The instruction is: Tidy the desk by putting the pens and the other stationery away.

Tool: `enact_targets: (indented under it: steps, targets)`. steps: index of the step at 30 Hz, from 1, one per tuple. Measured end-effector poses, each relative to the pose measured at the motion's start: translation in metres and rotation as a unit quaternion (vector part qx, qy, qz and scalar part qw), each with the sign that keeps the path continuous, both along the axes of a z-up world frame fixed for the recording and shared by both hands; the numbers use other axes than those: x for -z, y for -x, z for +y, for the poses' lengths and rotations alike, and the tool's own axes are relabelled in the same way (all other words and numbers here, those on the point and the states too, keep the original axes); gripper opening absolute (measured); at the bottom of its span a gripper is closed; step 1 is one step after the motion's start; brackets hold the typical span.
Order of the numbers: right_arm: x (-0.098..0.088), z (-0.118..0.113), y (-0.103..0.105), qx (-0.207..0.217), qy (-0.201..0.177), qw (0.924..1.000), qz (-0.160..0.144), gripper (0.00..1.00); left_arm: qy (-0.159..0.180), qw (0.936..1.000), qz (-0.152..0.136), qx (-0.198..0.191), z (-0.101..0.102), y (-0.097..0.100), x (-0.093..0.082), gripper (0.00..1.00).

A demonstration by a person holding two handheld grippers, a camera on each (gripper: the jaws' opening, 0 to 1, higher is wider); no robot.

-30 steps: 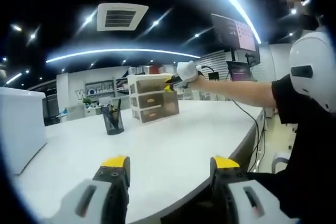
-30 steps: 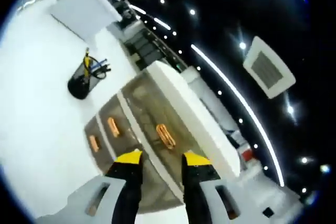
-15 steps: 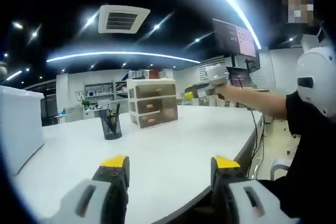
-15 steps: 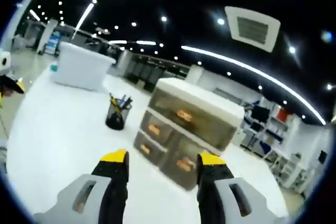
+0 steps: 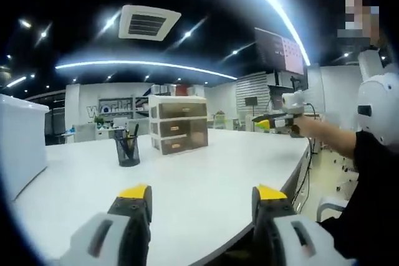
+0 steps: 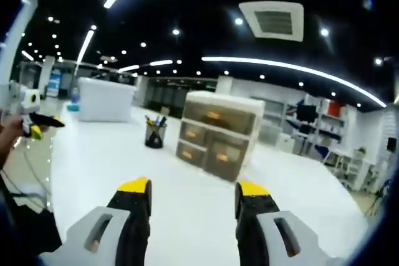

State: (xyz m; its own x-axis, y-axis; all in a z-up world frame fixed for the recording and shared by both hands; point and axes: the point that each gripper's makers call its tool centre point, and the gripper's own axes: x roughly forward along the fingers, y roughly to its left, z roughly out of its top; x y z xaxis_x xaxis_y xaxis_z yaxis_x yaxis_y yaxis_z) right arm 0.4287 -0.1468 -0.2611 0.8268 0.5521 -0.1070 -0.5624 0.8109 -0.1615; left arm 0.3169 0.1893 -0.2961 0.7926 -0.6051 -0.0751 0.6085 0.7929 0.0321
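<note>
A black mesh pen cup (image 5: 128, 152) holding several pens stands on the white desk (image 5: 199, 179), next to a small drawer chest (image 5: 177, 124) with shut translucent brown drawers. The right gripper view has the same pen cup (image 6: 154, 136) and drawer chest (image 6: 219, 142) farther off. My left gripper (image 5: 202, 196) is open over the near desk edge with nothing between its jaws. My right gripper (image 6: 195, 191) is open too, above the desk. In the left gripper view the right gripper (image 5: 274, 121) hangs over the desk's right side, held by a person's hand.
A large white box (image 5: 22, 147) stands at the desk's left end, also seen as the white box (image 6: 105, 99) in the right gripper view. A monitor (image 5: 279, 48) rises at the back right. The person's arm (image 5: 330, 141) reaches in from the right.
The right gripper has drawn back from the drawer chest toward the desk's right edge and levelled out. The left gripper has stayed nearly still.
</note>
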Motion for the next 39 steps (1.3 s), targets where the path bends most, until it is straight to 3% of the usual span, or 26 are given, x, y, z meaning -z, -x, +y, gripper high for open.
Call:
enact_targets:
  steps: [8, 21, 26, 27, 39]
  targets:
    - [0.005, -0.03, 0.034, 0.023, -0.026, 0.9994, 0.008, 0.55, 0.002, 1.0, 0.004, 0.005, 0.0, -0.001, -0.002, 0.67]
    - [0.016, -0.051, 0.083, 0.052, -0.05, 0.9971, 0.026, 0.63, -0.001, 0.9997, 0.006, 0.023, -0.008, 0.0, -0.007, 0.68]
    - [0.018, -0.052, 0.089, 0.056, -0.05, 0.9968, 0.029, 0.67, -0.005, 0.9997, 0.01, 0.023, -0.006, 0.001, -0.006, 0.69]
    - [0.023, -0.053, 0.101, 0.058, -0.049, 0.9963, 0.039, 0.68, -0.005, 0.9997, 0.011, 0.022, -0.006, 0.001, -0.006, 0.7]
    - [0.037, -0.054, 0.113, 0.059, -0.054, 0.9949, 0.061, 0.69, -0.008, 0.9997, 0.014, 0.019, -0.004, 0.002, -0.004, 0.72]
